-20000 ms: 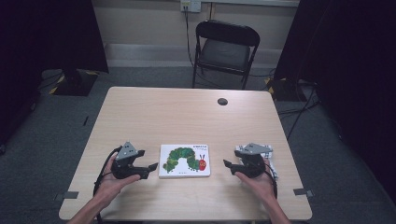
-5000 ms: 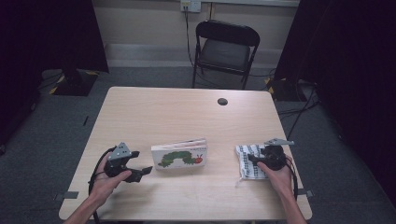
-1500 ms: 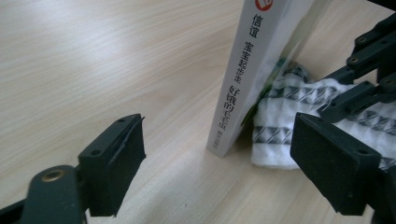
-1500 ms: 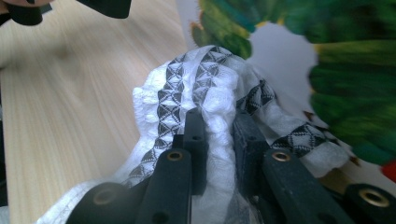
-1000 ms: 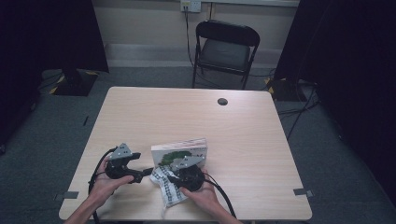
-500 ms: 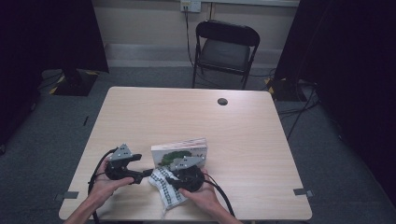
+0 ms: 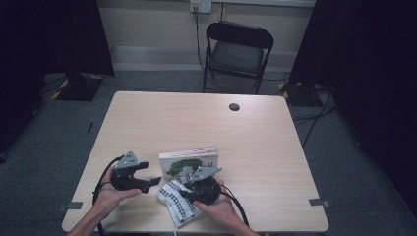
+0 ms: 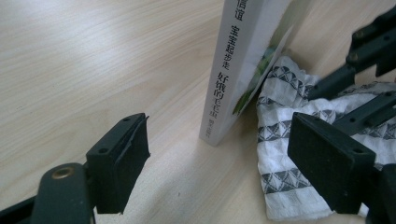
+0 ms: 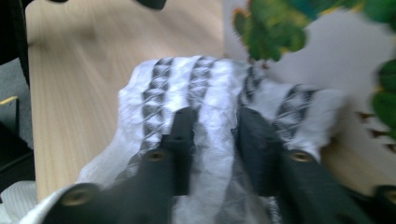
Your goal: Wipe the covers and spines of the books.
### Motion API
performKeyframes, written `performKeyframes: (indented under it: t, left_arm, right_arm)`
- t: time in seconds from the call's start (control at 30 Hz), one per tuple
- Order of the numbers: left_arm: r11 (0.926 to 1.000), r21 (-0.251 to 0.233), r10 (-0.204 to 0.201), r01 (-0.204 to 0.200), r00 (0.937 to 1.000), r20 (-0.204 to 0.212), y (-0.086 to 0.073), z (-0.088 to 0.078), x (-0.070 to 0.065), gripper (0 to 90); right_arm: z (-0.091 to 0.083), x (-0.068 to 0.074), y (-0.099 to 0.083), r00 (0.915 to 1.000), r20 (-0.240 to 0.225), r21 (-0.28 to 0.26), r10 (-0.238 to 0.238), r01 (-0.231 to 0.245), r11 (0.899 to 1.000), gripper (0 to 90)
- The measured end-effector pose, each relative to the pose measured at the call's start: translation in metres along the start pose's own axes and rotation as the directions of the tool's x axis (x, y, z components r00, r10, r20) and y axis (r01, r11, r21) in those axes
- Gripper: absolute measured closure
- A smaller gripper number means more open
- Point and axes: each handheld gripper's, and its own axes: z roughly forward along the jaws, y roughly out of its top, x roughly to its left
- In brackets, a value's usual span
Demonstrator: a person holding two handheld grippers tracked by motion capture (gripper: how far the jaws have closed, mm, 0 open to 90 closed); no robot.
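Observation:
A picture book [image 7: 189,158] with a green caterpillar on its cover stands tilted on one long edge, white spine [image 8: 227,74] toward my left gripper. A white cloth with black triangle bands [image 7: 176,205] lies bunched under its leaning cover. My right gripper [image 7: 182,192] points left into the cloth [image 9: 205,88]; its jaws have just been closing and now pinch a fold of it [image 9: 212,126]. My left gripper [image 7: 151,173] rests left of the book, open after closing slightly, with the book's lower corner just ahead of the gap [image 8: 222,144]. The right gripper's fingers [image 8: 359,65] show beyond the cloth [image 8: 280,144].
The light wooden table [image 7: 196,118] has a round cable hole [image 7: 234,106] near its far edge. A black folding chair [image 7: 238,49] stands behind it. Dark curtains hang at both sides of the room.
Five seconds ago the right gripper and the cloth were at the table's right side; now they sit at the book's near edge. Over the last second nothing has visibly moved.

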Motion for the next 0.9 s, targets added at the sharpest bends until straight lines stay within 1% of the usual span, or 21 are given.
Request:
performKeyframes:
  t: [0.03,0.07,0.13,0.17,0.2,0.27,0.3,0.37,0.43,0.47,0.53,0.6,0.67,0.7,0.73,0.8,0.83,0.9]
  left_arm:
    - [1.0,-0.001,0.002,-0.002,1.0,0.001,0.0,0.0,0.0,20.7]
    - [1.0,-0.007,-0.004,0.004,1.0,0.005,0.0,0.0,-0.001,21.3]
    - [0.9999,-0.009,0.01,-0.01,0.9999,0.0,0.0,-0.002,0.0,22.8]
    - [0.9999,-0.013,0.008,-0.008,0.9999,0.007,0.0,-0.002,0.0,22.7]
    - [0.9999,-0.012,0.0,0.0,1.0,0.006,0.0,-0.002,-0.001,22.7]
    - [0.9999,-0.015,-0.001,0.001,0.9999,0.013,0.0,-0.002,0.0,23.2]
    - [0.9996,-0.026,-0.008,0.008,0.9999,0.012,0.0,-0.003,0.0,23.5]
    - [0.9988,-0.048,-0.009,0.01,0.9999,0.015,-0.001,-0.005,0.0,23.5]
    - [0.9987,-0.051,-0.007,0.008,0.9999,0.015,-0.001,-0.006,0.0,23.5]
    - [0.9987,-0.05,-0.005,0.006,0.9998,0.017,-0.001,-0.006,0.0,23.6]
    - [0.9989,-0.046,-0.004,0.005,0.9998,0.019,-0.001,-0.006,-0.001,24.3]
    - [0.9998,-0.022,0.002,-0.002,0.9999,0.017,-0.001,-0.005,0.0,22.6]
    - [1.0,0.006,-0.008,0.008,0.9998,0.017,-0.001,-0.003,0.002,20.5]
    - [0.9998,0.011,-0.015,0.014,0.9998,0.014,-0.001,-0.003,0.003,20.5]
    - [0.9998,0.011,-0.019,0.019,0.9997,0.014,-0.001,-0.003,0.004,21.3]
    - [0.9994,-0.001,-0.033,0.033,0.9993,0.015,-0.001,-0.005,0.005,21.3]
    - [0.9995,-0.007,-0.03,0.03,0.9995,0.012,-0.001,-0.006,0.005,21.3]
    - [0.9993,-0.007,-0.037,0.037,0.9992,0.016,-0.001,-0.007,0.005,21.0]
  right_arm:
    - [0.003,0.002,0.0,1.0,-0.006,0.006,-0.004,0.004,1.0,75.0]
    - [0.006,0.003,0.0,0.9999,-0.01,0.009,-0.008,0.009,1.0,76.3]
    - [0.012,0.007,0.003,0.9998,-0.015,0.005,-0.012,0.012,1.0,78.1]
    - [0.015,0.008,0.006,0.9998,-0.017,0.001,-0.011,0.011,1.0,78.5]
    - [0.018,0.009,0.008,0.9998,-0.015,-0.001,-0.013,0.013,1.0,78.5]
    - [0.024,0.01,0.012,0.9998,-0.014,-0.008,-0.01,0.01,1.0,77.8]
    - [0.026,0.011,0.013,0.9999,-0.015,-0.013,-0.004,0.004,1.0,76.8]
    - [0.031,0.013,0.015,0.9997,-0.02,-0.012,-0.013,0.013,1.0,75.4]
    - [0.033,0.013,0.017,0.9998,-0.019,-0.012,-0.005,0.005,1.0,73.3]
    - [0.032,0.013,0.017,0.9998,-0.02,-0.017,-0.002,0.002,1.0,71.4]
    - [0.03,0.014,0.019,0.9997,-0.02,-0.025,-0.011,0.011,1.0,68.1]
    - [0.027,0.016,0.019,0.9994,-0.027,-0.033,-0.022,0.021,0.999,64.2]
    - [0.021,0.016,0.02,0.9993,-0.017,-0.042,-0.033,0.032,0.999,62.0]
    - [0.019,0.015,0.021,0.9995,-0.014,-0.053,-0.027,0.026,0.998,60.5]
    - [0.016,0.013,0.022,0.9997,-0.014,-0.063,-0.018,0.017,0.998,59.2]
    - [0.013,0.012,0.023,0.9997,-0.011,-0.068,-0.023,0.022,0.997,57.2]
    - [0.011,0.012,0.023,0.9997,-0.011,-0.07,-0.022,0.021,0.997,55.8]
    - [0.006,0.011,0.023,0.9996,-0.013,-0.072,-0.026,0.025,0.997,54.0]
